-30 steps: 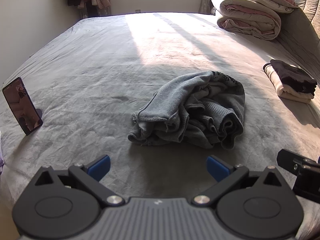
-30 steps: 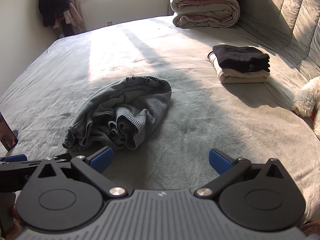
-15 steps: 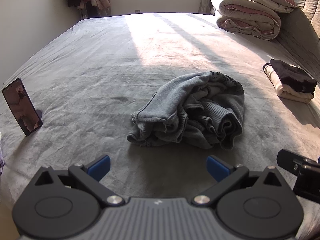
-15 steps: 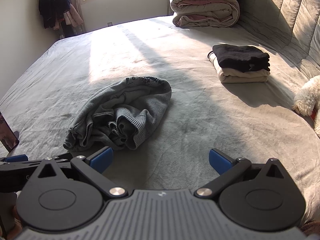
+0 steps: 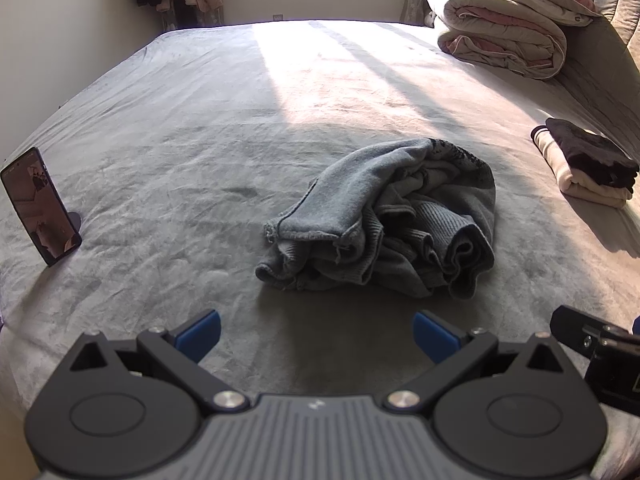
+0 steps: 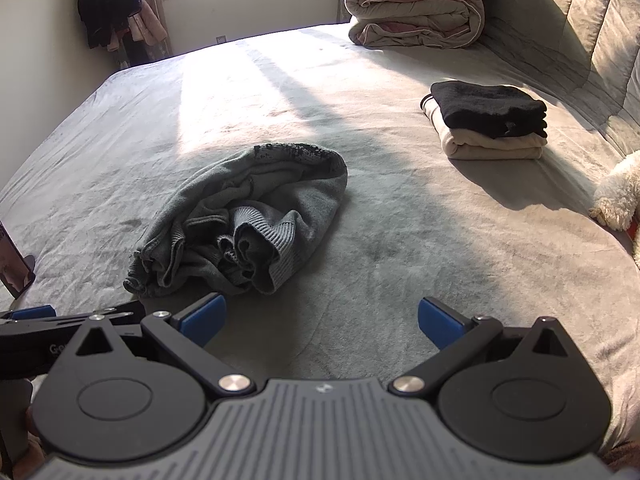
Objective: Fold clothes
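Note:
A crumpled grey sweater (image 5: 384,220) (image 6: 244,220) lies in a heap in the middle of the grey bed (image 5: 180,140) (image 6: 420,240). My left gripper (image 5: 316,334) hovers just short of its near edge, open, with nothing between the blue pads (image 5: 199,334). My right gripper (image 6: 320,320) is also open and empty, near the heap's right front corner. Each gripper shows at the edge of the other's view. A folded black garment on a folded cream one (image 5: 588,168) (image 6: 488,120) forms a stack at the right.
A phone (image 5: 40,208) stands propped on the bed at the left. Rolled duvets (image 5: 504,36) (image 6: 416,16) sit at the far right by the padded headboard (image 6: 580,20). A white fluffy animal (image 6: 618,196) lies at the right edge. Clothes hang in the far left corner (image 6: 112,8).
Both views have crept slightly nearer to the sweater. Both grippers stay open and the sweater has not moved.

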`<state>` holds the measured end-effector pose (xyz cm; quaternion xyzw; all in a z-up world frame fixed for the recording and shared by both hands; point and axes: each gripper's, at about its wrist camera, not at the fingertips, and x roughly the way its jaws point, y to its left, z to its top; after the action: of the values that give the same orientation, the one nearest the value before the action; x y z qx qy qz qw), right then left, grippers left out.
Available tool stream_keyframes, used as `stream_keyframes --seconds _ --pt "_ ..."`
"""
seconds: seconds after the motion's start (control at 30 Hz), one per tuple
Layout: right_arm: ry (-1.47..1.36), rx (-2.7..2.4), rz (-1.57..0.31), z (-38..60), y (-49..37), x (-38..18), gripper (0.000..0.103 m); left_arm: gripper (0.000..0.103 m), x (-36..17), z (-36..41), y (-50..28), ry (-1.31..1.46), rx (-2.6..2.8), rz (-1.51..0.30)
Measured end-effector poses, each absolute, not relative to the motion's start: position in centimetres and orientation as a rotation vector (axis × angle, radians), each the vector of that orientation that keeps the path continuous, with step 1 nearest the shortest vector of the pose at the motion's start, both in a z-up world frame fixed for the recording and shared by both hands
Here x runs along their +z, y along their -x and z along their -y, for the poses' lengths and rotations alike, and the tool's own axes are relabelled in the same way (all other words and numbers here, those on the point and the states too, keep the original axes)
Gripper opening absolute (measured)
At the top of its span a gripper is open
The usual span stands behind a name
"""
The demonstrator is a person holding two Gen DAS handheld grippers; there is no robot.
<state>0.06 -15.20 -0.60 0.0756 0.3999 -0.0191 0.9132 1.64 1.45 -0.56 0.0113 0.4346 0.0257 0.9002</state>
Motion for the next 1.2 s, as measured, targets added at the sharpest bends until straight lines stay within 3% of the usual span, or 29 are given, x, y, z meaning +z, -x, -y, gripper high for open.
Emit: stream_keyframes --seconds 1.2 --pt "-0.098 -0.001 -0.877 13.4 -3.6 -1.8 0.103 0.103 -2.2 -3.8 -5.1 -0.071 0.08 -0.91"
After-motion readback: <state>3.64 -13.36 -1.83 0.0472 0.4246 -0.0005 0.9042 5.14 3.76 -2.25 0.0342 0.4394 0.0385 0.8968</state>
